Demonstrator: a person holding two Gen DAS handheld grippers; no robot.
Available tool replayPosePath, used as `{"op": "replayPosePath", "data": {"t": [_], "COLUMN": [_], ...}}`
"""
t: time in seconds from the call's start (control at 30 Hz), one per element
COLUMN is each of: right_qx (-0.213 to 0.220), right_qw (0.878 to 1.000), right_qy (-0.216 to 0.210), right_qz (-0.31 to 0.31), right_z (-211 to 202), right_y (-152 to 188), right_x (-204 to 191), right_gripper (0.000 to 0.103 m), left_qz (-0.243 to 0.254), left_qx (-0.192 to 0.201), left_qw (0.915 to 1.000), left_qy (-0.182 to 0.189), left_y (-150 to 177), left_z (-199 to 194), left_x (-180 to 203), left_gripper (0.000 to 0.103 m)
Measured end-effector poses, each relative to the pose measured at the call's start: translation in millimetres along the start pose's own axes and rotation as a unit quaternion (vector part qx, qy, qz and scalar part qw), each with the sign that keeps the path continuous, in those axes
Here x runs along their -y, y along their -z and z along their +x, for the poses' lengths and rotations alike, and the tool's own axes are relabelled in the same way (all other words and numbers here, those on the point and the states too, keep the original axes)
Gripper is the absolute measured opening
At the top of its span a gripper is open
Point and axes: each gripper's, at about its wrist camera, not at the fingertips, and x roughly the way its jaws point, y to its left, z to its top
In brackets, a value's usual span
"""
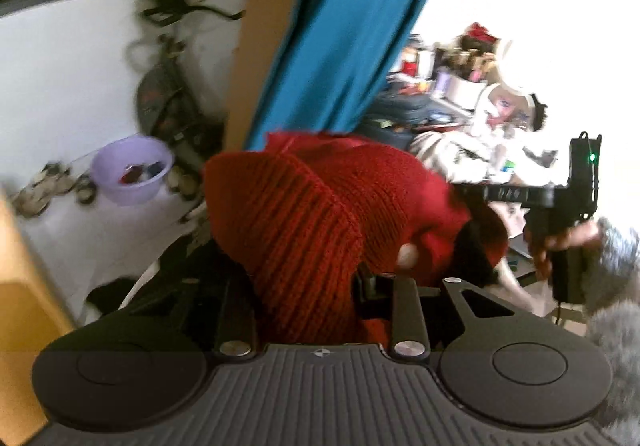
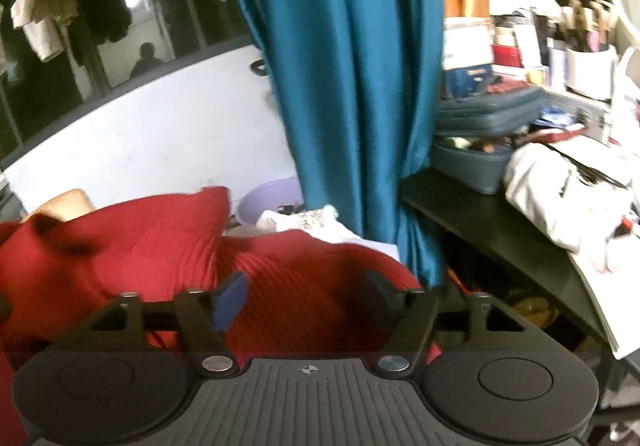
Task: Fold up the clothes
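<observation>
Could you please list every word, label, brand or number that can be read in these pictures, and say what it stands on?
None can be read.
Blue box on the cluttered shelf: a pale mark, too blurred to read.
White bag: dark marks, too blurred to read.
Boxes and books behind: labels too small to read.
Exercise bike: red markings, blurred.
Red sweater: no label in view.

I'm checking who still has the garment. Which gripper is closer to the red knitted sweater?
Left. The red knitted sweater is bunched between the left gripper's fingers. The right gripper stands open, the sweater close under its fingers, no pad visibly pressing it.
</observation>
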Motion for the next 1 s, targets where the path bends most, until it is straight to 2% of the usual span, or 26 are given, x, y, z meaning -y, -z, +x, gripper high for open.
{"op": "replayPosePath", "data": {"t": [0.1,0.17,0.27,0.3,0.37,0.4,0.43,0.47,0.5,0.57,0.63,0.67,0.7,0.87,1.0], "right_qx": [-0.018,-0.021,-0.018,-0.026,-0.037,-0.039,-0.041,-0.042,-0.037,-0.026,-0.014,-0.011,-0.011,-0.027,-0.036], "right_qw": [1.0,0.999,0.996,0.997,0.997,0.997,0.996,0.993,0.993,0.994,0.995,0.994,0.994,0.993,0.993], "right_qy": [0.012,0.024,0.069,0.074,0.059,0.042,0.023,0.004,-0.001,-0.005,-0.018,-0.025,-0.03,-0.054,-0.065], "right_qz": [-0.012,-0.034,-0.044,-0.026,0.027,0.054,0.081,0.107,0.11,0.11,0.102,0.103,0.1,0.098,0.09], "right_z": [16.3,21.4,29.8,35.9,46.4,47.6,48.4,49.1,42.9,28.6,4.7,-7.0,-20.5,-84.0,-99.8], "right_y": [-4.3,-6.1,-8.8,-8.7,-6.8,-4.2,-1.4,1.3,4.1,9.5,16.6,20.3,25.9,61.1,68.5], "right_x": [-4.7,-9.0,-7.6,-1.2,15.3,21.8,28.1,34.4,34.0,31.5,27.4,26.8,24.2,5.2,-2.3], "right_gripper": [0.097,0.102,0.102,0.102,0.102,0.097,0.085,0.054,0.035,0.018,0.013,0.006,0.005,0.004,0.005], "left_qz": [-0.037,-0.057,-0.056,-0.052,-0.044,-0.041,-0.037,-0.034,-0.031,-0.025,-0.02,-0.016,-0.013,0.002,0.003], "left_qx": [-0.003,-0.003,-0.004,-0.005,-0.006,-0.005,-0.005,-0.004,-0.002,0.0,-0.004,-0.008,-0.012,-0.037,-0.059], "left_qw": [0.9991,0.9979,0.9977,0.998,0.9984,0.9986,0.9987,0.9989,0.9991,0.9993,0.9995,0.9996,0.9997,0.9993,0.9983], "left_qy": [-0.022,-0.031,-0.036,-0.037,-0.036,-0.035,-0.033,-0.032,-0.03,-0.027,-0.024,-0.021,-0.018,-0.004,0.001], "left_y": [12.4,18.6,22.7,23.0,22.6,22.0,21.5,20.9,20.3,18.6,16.4,15.7,14.9,16.4,23.9], "left_z": [-3.3,-4.5,-3.8,-2.6,0.5,1.0,1.5,1.9,2.0,2.8,6.1,8.4,10.7,22.0,31.2], "left_x": [-15.6,-22.8,-22.5,-20.5,-15.9,-13.9,-11.9,-9.9,-7.9,-4.6,-2.0,-0.7,0.7,6.8,9.2], "left_gripper": [0.03,0.03,0.031,0.031,0.031,0.031,0.031,0.031,0.031,0.031,0.031,0.031,0.031,0.031,0.031]}}
